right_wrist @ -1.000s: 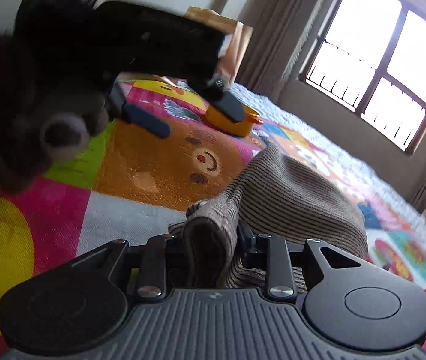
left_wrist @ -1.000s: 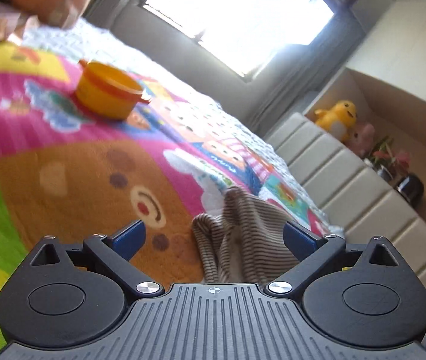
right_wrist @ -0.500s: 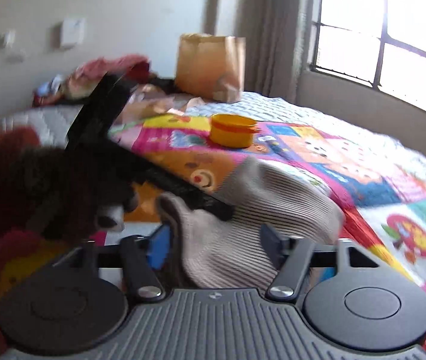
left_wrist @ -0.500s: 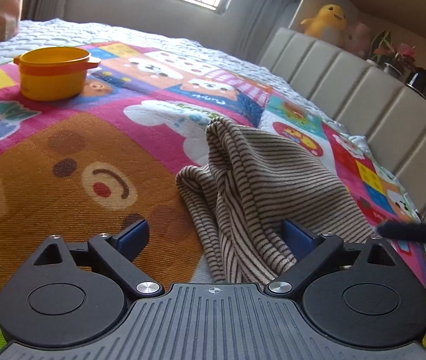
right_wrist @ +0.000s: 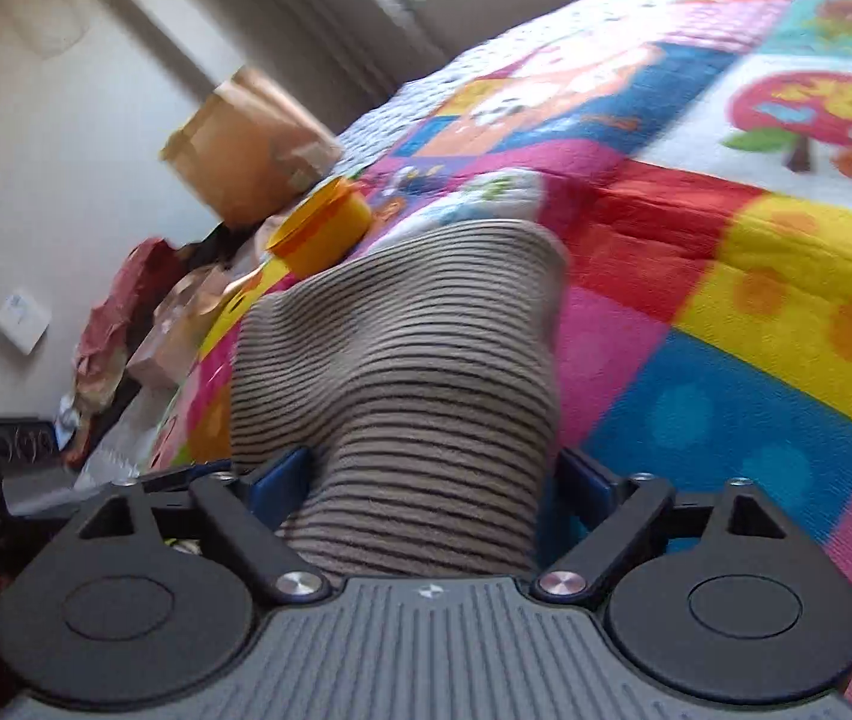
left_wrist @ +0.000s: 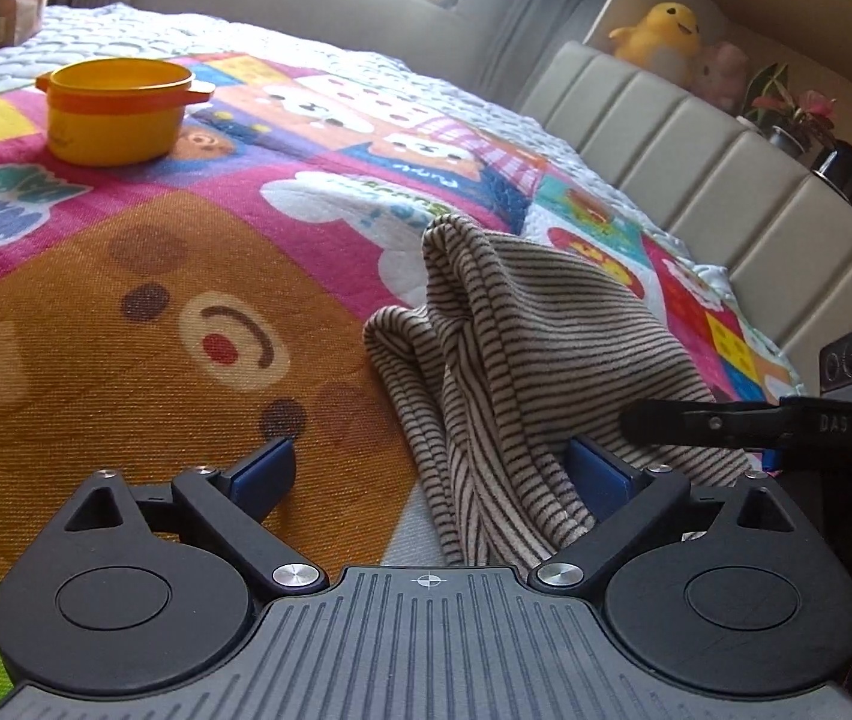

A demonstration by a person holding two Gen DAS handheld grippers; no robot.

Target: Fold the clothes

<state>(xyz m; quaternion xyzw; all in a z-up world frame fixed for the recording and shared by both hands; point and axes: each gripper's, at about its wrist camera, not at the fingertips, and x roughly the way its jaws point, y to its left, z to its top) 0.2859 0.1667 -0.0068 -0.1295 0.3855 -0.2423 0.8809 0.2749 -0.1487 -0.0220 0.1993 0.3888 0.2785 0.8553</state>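
A beige garment with thin dark stripes (left_wrist: 546, 348) lies bunched in a soft heap on the colourful cartoon play mat (left_wrist: 96, 330) that covers the bed. My left gripper (left_wrist: 432, 474) is open and low over the mat; the heap's near edge lies against its right pad (left_wrist: 597, 474), while the left pad is over bare mat. My right gripper (right_wrist: 429, 474) is open and wide, with the striped garment (right_wrist: 402, 348) mounded loosely between its pads. One of its dark fingers (left_wrist: 696, 420) reaches in from the right in the left wrist view.
A yellow toy pot (left_wrist: 114, 111) stands on the mat beyond the garment. A brown paper bag (right_wrist: 246, 156) and a heap of clutter (right_wrist: 120, 312) sit at the bed's far side. The padded headboard (left_wrist: 696, 168) with plush toys (left_wrist: 660, 39) runs along the right.
The right gripper, earlier shut on a fold of the garment, has opened, rolled and swung round to the heap's other side. The left gripper has levelled out and come closer to the garment.
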